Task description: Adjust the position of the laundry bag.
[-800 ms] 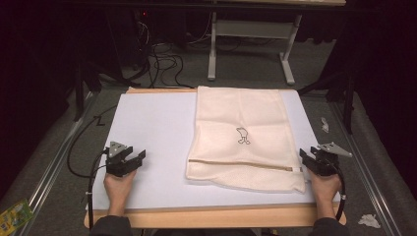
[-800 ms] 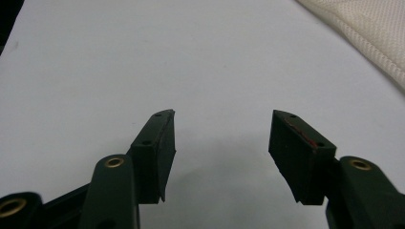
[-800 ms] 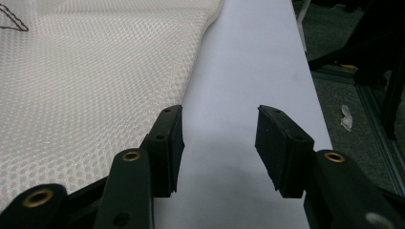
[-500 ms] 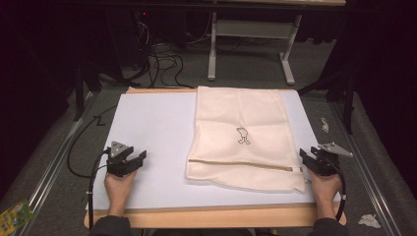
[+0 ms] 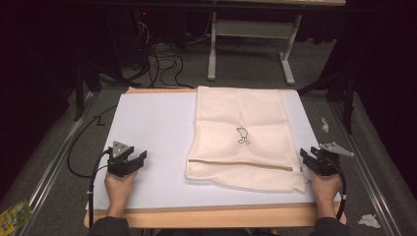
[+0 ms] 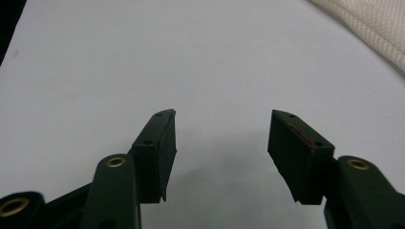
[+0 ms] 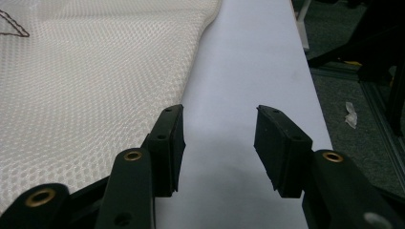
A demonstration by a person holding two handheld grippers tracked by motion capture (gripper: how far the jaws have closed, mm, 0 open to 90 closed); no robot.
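Observation:
A cream mesh laundry bag (image 5: pixel 246 137) lies flat on the white table top (image 5: pixel 152 128), right of centre, with a zipper line across its near part and a small dark drawing in the middle. My left gripper (image 5: pixel 135 162) rests near the front left of the table, open, nothing between its jaws (image 6: pixel 222 143). A corner of the bag (image 6: pixel 377 24) shows at its upper right. My right gripper (image 5: pixel 307 160) sits just beside the bag's near right corner, open and empty (image 7: pixel 219 143). The bag's mesh (image 7: pixel 86 81) lies to the left of its left jaw.
A wooden strip (image 5: pixel 216 216) borders the table's near edge. Grey floor surrounds the table, with cables (image 5: pixel 157 54) and a white desk frame (image 5: pixel 251 34) behind it. Crumpled paper bits (image 5: pixel 368 220) lie on the floor at right, a green packet (image 5: pixel 12 214) at bottom left.

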